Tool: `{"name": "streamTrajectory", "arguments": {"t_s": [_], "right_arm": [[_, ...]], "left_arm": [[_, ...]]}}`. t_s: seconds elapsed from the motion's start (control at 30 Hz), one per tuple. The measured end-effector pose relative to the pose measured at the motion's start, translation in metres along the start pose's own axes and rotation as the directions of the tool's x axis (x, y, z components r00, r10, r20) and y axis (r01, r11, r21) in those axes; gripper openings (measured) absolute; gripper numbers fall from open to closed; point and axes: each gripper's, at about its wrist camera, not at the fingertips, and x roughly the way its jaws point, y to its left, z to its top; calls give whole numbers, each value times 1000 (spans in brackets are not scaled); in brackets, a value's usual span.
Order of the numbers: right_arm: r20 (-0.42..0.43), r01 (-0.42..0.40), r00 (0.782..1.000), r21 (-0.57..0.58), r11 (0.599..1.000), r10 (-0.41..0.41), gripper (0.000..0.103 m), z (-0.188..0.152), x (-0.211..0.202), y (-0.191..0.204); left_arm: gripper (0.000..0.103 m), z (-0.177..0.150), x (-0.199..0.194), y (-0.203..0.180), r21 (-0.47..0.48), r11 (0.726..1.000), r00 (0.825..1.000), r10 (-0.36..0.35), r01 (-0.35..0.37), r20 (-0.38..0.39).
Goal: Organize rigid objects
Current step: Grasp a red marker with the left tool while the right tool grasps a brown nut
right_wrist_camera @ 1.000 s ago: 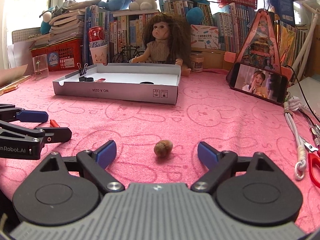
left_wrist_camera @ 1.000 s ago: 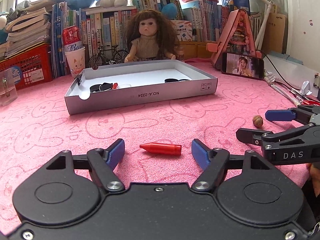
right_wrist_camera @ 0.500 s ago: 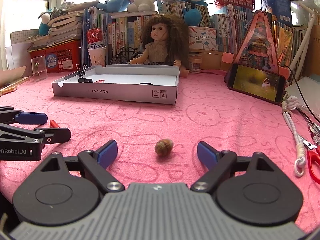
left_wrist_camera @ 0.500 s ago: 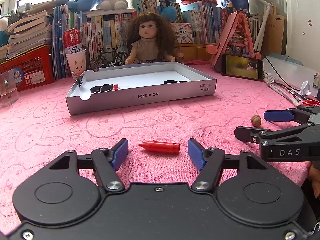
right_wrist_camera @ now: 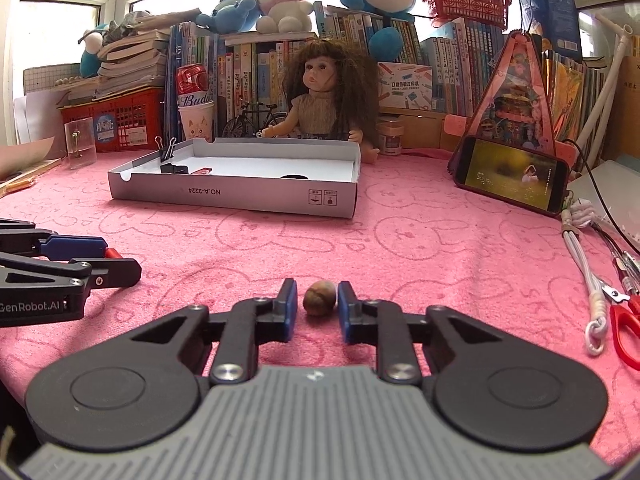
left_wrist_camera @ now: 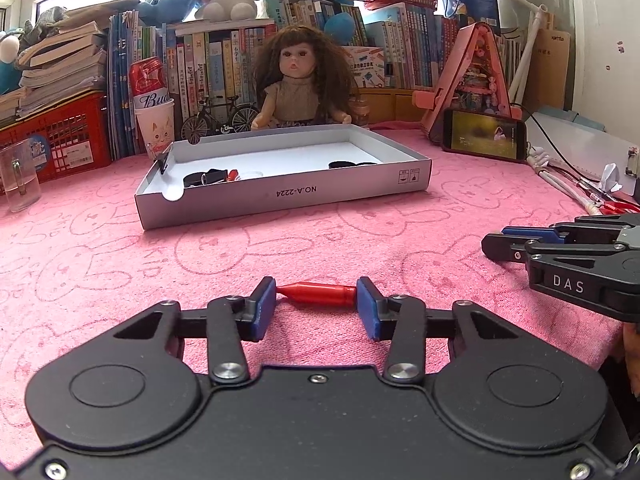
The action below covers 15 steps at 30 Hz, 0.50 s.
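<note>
Both hands down low on the pink bunny-print cloth (left_wrist_camera: pixel 360 240), near edge of the table; left gripper (left_wrist_camera: pixel 316 300) closing end-on along the red crayon (left_wrist_camera: pixel 318 294), pads touching tip and butt; I'd call it gripped, jaws not settled yet. Right gripper (right_wrist_camera: pixel 318 304) clenched about as far as it goes around the small brown nut (right_wrist_camera: pixel 319 303); right pad on it, a sliver of gap may show at the left pad, so contact reads as just made.

Handling, my judgement: crayon is light, stiff, waxy; gripping it lengthwise puts one pad on the tapered tip, likely to slip or pivot out; across the barrel mid-length would be the safer hold. Nut is light, hard, rounded; will squirt out if pads sit off-centre; take it across the widest part, moderate squeeze.

Containers: shallow white cardboard box lid (left_wrist_camera: pixel 280 198) sits further back, centre-left, well apart from both items; open top, printed label on the near wall. Inside at its left end: black binder clips (right_wrist_camera: pixel 170 160), something red, a pale round thing I can't identify; toward the right end a flat black ring-like item (left_wrist_camera: pixel 352 165). Middle of the floor is bare; likely drop spot for both pieces.

Red scissors (right_wrist_camera: pixel 626 322) and white cord (right_wrist_camera: pixel 588 280) lie far right, out of the way.
</note>
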Motion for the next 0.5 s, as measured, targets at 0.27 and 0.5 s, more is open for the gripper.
{"name": "streamTrajectory", "arguments": {"t_s": [0.27,0.5], "right_arm": [[6,-23,1000,-13,1000,23,22,4,-1,7],[11,-43,999,-13,999,43,22,9,2,14]], "left_arm": [[41,6,2,0,-37,999,999,37,-38,-29],[41,11,4,2,-64,996,997,62,-65,-48]]}}
